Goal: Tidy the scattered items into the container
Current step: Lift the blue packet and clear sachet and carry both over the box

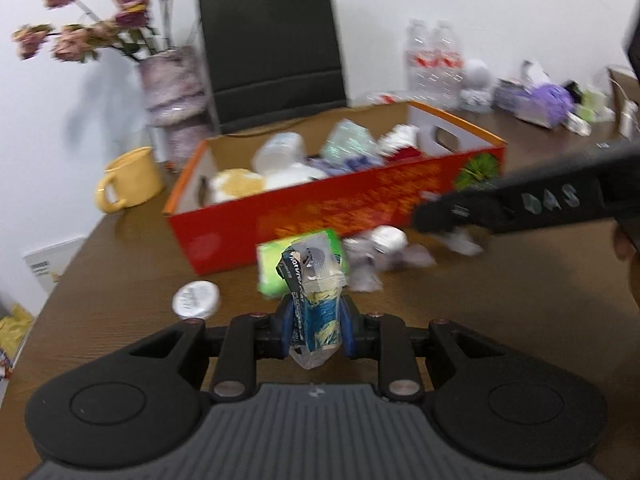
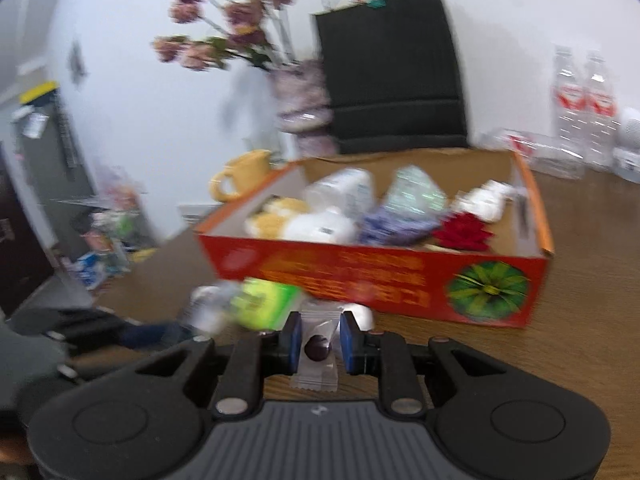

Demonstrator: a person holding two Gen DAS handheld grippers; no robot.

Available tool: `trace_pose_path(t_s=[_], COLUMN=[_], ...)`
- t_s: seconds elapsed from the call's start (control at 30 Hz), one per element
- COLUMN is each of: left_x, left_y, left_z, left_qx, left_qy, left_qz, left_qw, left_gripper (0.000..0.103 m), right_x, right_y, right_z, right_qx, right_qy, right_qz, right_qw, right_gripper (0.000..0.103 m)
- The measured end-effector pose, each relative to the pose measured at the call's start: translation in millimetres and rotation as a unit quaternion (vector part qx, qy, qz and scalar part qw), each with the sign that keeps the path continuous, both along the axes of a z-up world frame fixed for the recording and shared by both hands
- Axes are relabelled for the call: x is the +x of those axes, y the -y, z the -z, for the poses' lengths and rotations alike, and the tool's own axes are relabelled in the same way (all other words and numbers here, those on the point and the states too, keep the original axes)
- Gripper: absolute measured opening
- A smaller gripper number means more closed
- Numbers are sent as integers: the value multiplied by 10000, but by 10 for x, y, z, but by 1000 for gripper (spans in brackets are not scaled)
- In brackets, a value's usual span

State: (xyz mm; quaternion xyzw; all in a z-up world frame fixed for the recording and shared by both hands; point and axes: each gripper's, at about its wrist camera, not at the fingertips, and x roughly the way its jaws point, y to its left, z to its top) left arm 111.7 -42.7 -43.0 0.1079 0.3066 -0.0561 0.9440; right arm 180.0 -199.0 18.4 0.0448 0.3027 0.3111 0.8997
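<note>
Clamping a clear blue-and-yellow printed packet [image 1: 316, 312], the left gripper [image 1: 316, 330] is held above the counter [image 1: 120, 264]; a clear wrapper with a dark sweet [image 2: 317, 350] is pinched by the right gripper [image 2: 318, 344]. Beyond, the red cardboard box [image 2: 400, 280] is seen part-filled, its contents blurred.

A brown wooden table [image 1: 120, 264] carries the lot: the red cardboard box [image 1: 320, 216] mid-table, a yellow mug [image 1: 128, 180] beside its far left corner, a round white lid [image 1: 196, 300], a green packet [image 1: 276, 268] and crumpled wrappers [image 1: 384, 256] along its near wall, clear bottles [image 1: 434, 64] behind.
</note>
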Motion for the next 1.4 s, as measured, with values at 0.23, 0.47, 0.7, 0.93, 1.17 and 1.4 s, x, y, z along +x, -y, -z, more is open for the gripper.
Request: trace_pose_path(t_s=[0.23,0.47,0.7,0.93,1.17,1.4], left_x=[-21,-68,-85,-126,-168,-180], left_y=[133,65,4,4,-31,-100], left_z=[92,56,0,-128,-311,-526], left_qx=[-53,-98,-188,-202,-316,-460], left_qy=[-239,-143,-55,101,306,580], left_qz=[477,510,410,337,205,101], left_qw=[9986,9985,9990,9992,9988,9972], left_gripper=[24,24,24,24,24,24], right_x=[-73,52,134,104,-22,-122], right_y=[-400,-435,-277,-279,-308,-366], right_z=[44,162,115,13,-181,-383], right_qx=[-421,-927,-838,-845,-915,-1003], right_qy=[-185,-307,-331,-339,-193,49], right_qz=[-884,-315,-76,-56,-15,109], right_qw=[9950,9947,9959,9958,9956,9949], right_gripper=[19,19,19,19,19,19])
